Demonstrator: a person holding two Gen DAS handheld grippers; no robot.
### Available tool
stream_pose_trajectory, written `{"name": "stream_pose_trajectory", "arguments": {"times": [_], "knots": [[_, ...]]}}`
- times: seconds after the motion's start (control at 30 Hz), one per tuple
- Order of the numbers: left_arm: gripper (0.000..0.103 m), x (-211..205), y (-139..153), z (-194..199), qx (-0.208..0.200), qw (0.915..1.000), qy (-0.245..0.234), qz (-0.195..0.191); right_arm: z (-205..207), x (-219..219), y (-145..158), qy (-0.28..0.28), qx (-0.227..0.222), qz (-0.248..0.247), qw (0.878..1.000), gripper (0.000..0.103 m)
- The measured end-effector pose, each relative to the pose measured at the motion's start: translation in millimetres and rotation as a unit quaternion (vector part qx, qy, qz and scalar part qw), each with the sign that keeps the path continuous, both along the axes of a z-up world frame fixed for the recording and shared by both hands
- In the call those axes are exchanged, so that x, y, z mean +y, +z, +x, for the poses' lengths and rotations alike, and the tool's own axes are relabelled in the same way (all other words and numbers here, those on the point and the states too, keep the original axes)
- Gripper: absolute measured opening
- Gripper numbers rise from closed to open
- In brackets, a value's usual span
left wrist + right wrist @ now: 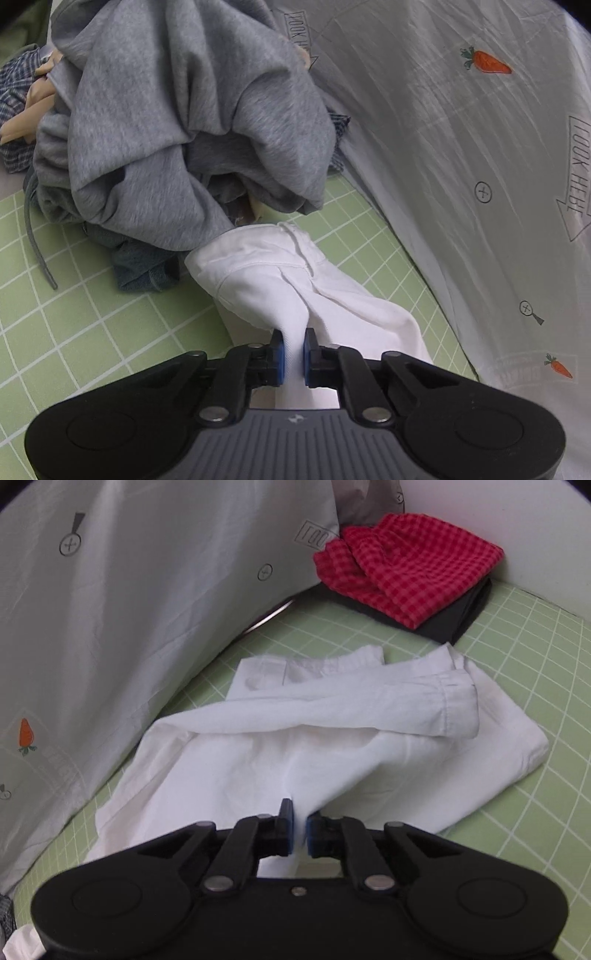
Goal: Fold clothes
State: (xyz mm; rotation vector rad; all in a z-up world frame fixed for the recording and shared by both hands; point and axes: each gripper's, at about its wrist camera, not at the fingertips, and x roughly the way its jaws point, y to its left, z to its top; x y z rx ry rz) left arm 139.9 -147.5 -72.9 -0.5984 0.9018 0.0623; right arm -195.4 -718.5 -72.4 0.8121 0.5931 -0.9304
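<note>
Green gridded mat (517,686) w/ a printed grey sheet (129,609) along its far edge. Your white shirt (332,760) lies flat btwn both tools, long axis running from one gripper to the other. L gripper (293,356) pinches one end of it, blue pads closed on a fold; R gripper (299,832) pinches the opposite end, jaws likewise clamped on cloth. One sleeve w/ cuff (454,709) lies folded across the body, ahead of the R fingers. Obstacles: unsorted pile topped by a grey sweatshirt (177,122) overlaps the shirt's L-side end; red checked garment (406,568) sits on a dark one (465,616), near but apart. Likely next fold runs end-to-end; watch the pile doesn't drag.
</note>
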Motion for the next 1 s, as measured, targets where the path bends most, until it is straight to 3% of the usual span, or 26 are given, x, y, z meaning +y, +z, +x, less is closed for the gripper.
{"name": "stream_pose_trajectory", "arguments": {"times": [0.1, 0.27, 0.37, 0.5, 0.67, 0.8, 0.9, 0.97, 1.0], "knots": [[0.007, 4, 24, -18, -0.032, 0.9994, -0.014, 0.001, -15, 7, 25, -0.007, -0.024, -0.032, 0.999, 0.004], [0.007, 32, 58, -62, -0.07, 0.9971, -0.029, -0.009, -33, 47, 83, 0.03, 0.012, -0.171, 0.985, 0.003], [0.007, 55, 71, -92, -0.077, 0.9965, -0.03, -0.013, -59, 65, 105, 0.025, 0.0, -0.2, 0.979, 0.003], [0.007, 82, 73, -135, -0.065, 0.9976, -0.022, -0.008, -93, 82, 104, 0.02, 0.004, -0.186, 0.982, 0.003], [0.007, 121, 54, -183, -0.017, 0.9995, 0.018, 0.022, -113, 108, 72, 0.044, 0.04, -0.147, 0.987, 0.003], [0.007, 147, 36, -207, 0.029, 0.997, 0.047, 0.054, -105, 135, 44, 0.093, 0.074, -0.119, 0.986, 0.003], [0.014, 159, 22, -209, 0.074, 0.9942, 0.046, 0.063, -94, 149, 23, 0.123, 0.1, -0.093, 0.983, 0.005], [0.021, 155, 23, -211, 0.079, 0.9932, 0.036, 0.077, -94, 156, 15, 0.13, 0.104, -0.074, 0.983, 0.008], [0.023, 152, 26, -212, 0.075, 0.9931, 0.03, 0.085, -95, 159, 14, 0.13, 0.099, -0.067, 0.984, 0.016]]}}
